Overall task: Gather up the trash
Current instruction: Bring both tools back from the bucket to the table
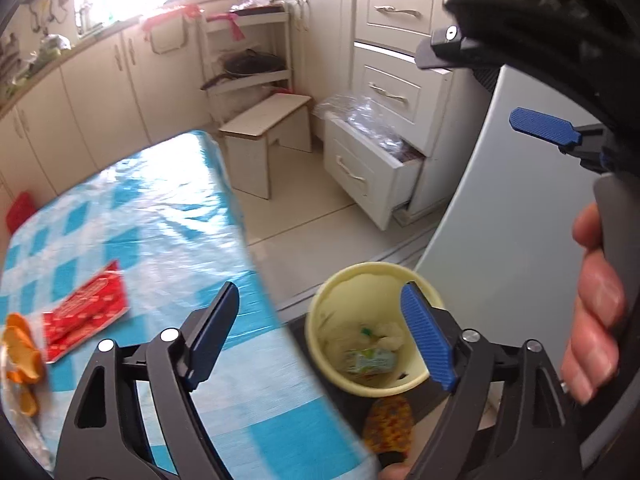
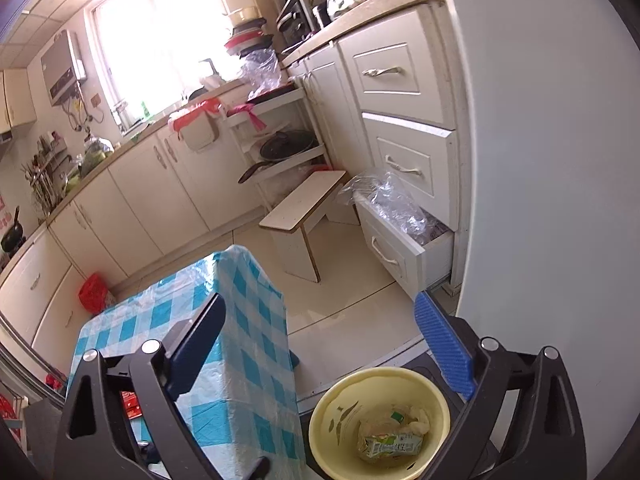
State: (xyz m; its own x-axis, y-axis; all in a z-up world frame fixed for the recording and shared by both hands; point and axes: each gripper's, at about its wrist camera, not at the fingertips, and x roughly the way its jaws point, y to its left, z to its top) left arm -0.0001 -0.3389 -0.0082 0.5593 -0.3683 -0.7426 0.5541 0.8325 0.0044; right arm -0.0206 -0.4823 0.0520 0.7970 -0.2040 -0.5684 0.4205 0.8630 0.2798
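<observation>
Fingers of the left gripper stand wide apart with nothing between them, one over the table edge and the other in front of the bin. Fingers of the right gripper are likewise spread and empty, hanging above the same bin; from the left view its blue finger and the hand gripping its handle show at the right edge.

That pale yellow bin sits on the floor just beside the table, against a grey-white appliance. Inside it lie a green-and-white carton on its side and a crumpled whitish wad touching it, plus a few dark specks on the inner wall.

On the blue checked table are a red packet lying flat and, near it at the left edge, orange peel on clear plastic; they look blurred.

Across the floor, the bottom drawer of the cabinet hangs open, stuffed with clear plastic bags. A small stool stands beside it
</observation>
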